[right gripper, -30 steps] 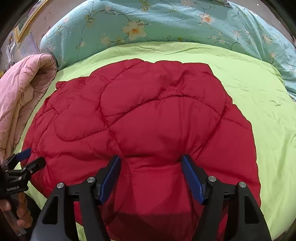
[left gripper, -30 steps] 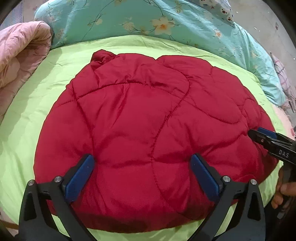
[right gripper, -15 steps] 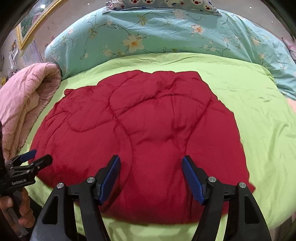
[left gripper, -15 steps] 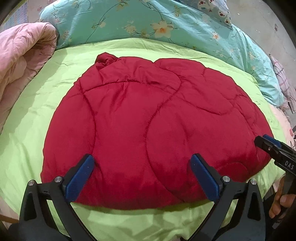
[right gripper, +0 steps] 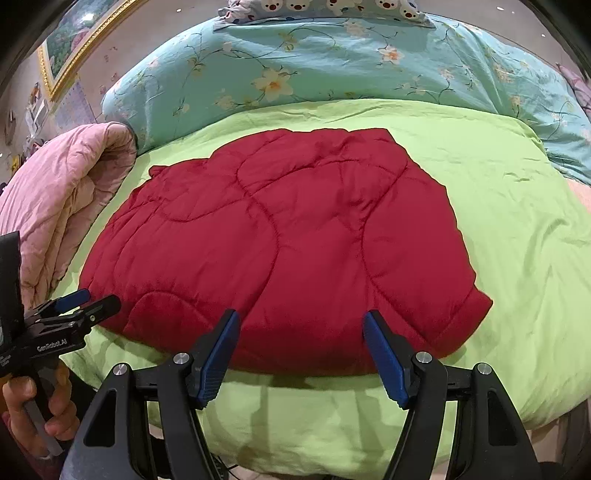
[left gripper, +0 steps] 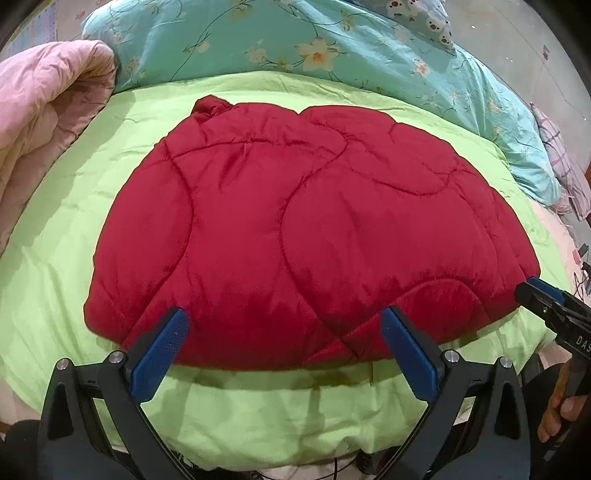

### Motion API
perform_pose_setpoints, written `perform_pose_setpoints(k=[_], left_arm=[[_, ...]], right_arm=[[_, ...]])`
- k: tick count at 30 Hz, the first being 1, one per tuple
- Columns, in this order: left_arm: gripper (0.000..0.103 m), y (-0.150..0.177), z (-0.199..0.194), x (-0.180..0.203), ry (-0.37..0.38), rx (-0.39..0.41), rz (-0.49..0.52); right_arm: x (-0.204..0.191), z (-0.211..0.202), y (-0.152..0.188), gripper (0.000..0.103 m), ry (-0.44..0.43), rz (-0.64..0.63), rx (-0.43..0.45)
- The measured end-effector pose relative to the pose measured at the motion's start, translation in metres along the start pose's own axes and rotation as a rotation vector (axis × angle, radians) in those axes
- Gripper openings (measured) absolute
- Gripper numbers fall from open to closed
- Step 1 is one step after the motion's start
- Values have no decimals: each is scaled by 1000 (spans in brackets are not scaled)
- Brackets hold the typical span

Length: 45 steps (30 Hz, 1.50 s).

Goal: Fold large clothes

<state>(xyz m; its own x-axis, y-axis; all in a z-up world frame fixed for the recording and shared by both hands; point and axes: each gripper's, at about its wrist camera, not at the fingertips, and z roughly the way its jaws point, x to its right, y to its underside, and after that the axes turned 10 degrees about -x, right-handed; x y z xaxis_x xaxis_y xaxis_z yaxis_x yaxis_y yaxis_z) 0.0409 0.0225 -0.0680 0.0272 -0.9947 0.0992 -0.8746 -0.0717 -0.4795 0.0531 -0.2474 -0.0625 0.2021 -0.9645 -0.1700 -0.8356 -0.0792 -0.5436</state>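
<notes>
A red quilted jacket (left gripper: 295,229) lies folded and flat on the lime-green bedsheet (left gripper: 66,236). My left gripper (left gripper: 283,314) hovers open over the jacket's near edge, left of centre, with nothing clamped between its blue pads (left gripper: 159,350). In the right wrist view the same jacket (right gripper: 295,240) spreads ahead, and my right gripper (right gripper: 302,314) stands open above its near hem. Each gripper shows in the other's view: the right one (left gripper: 532,291) by the jacket's right corner, the left one (right gripper: 96,302) by its left corner. A hand (right gripper: 22,398) holds each tool.
A rolled pink quilt (left gripper: 44,110) lies along the left side of the bed. A teal floral duvet (right gripper: 332,62) and a bear-print pillow (right gripper: 332,5) lie at the back. The sheet's front edge (left gripper: 280,435) drops off just below the grippers. A framed picture (right gripper: 77,40) hangs on the left wall.
Both grippers have drawn back from the jacket, still open. The jacket's near hem and a strip of green sheet in front of it have come into sight.
</notes>
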Motion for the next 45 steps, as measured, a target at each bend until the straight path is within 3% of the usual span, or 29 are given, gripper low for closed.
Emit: perform_pose_setpoints(k=[14,20,27,31,39,45], left_arm=[[103,23,-7,-10,-32,-20,-8],[103,37,-10,-16,-88,-24,-11],[103,53,-16,-16,-112,-34,15],[103,56,-25,-10,-149,-14,59],[103,48,-42,-11,-140,16,71],[103,37,-75,-3,-122,74,106]], right_arm=[[-18,-1,30,71,-19,-29,-46],[-27,-4,47,90,18,-79,-60],[-28,-3,63,93,18,-91,-94],[-27,-5,67,98,18,-91,-105],[-35,-13,64,98,12,-107,-104],[-42,-44,52,99,21,-145,-63]])
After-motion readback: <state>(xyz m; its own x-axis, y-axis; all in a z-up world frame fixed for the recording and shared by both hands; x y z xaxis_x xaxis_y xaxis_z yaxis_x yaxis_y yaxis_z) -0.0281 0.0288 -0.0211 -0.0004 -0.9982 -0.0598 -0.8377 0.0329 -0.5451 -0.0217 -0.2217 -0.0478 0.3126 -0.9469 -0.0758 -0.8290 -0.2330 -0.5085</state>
